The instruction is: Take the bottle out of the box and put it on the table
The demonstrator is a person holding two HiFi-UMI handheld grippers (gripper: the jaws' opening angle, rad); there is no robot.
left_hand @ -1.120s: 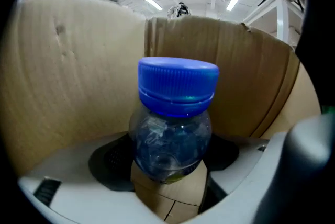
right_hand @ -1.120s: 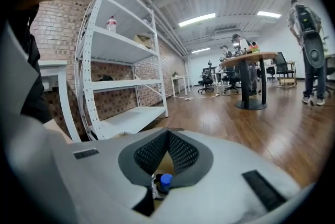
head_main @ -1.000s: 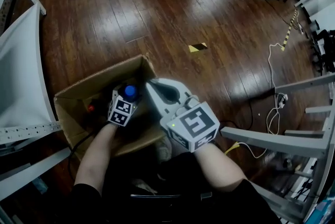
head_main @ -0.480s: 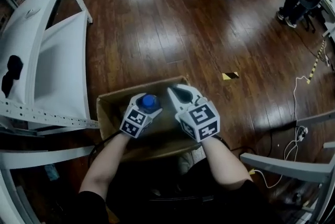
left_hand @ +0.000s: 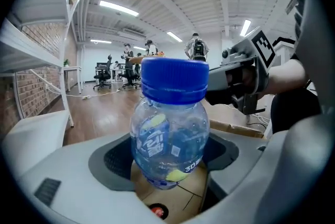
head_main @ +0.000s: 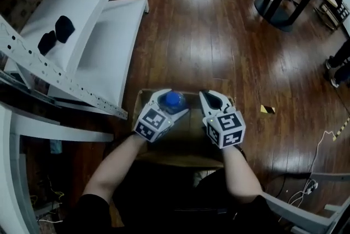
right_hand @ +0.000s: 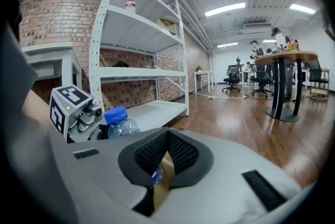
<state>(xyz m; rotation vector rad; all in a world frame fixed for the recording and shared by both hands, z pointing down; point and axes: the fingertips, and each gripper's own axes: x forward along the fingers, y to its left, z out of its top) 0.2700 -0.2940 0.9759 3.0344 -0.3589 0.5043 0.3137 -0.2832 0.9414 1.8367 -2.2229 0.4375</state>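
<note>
Left tongs (head_main: 164, 105) wide, clamped on bottle (left_hand: 170, 134) body, over box (head_main: 186, 157). Right tongs (head_main: 212, 98) closed, empty, just beside. Risk: round slick bottle pivots or slips in grip mid-carry, drops into box or onto floor (head_main: 219, 36).

There is one clear plastic bottle with a blue cap (left_hand: 170, 139), one brown cardboard box (head_main: 180, 160) and one white metal shelf rack (head_main: 93, 3). There are two grey plastic grippers with marker cubes, the left gripper (head_main: 173, 100) and the right gripper (head_main: 214, 97), and two small black objects (head_main: 64, 28).
</note>
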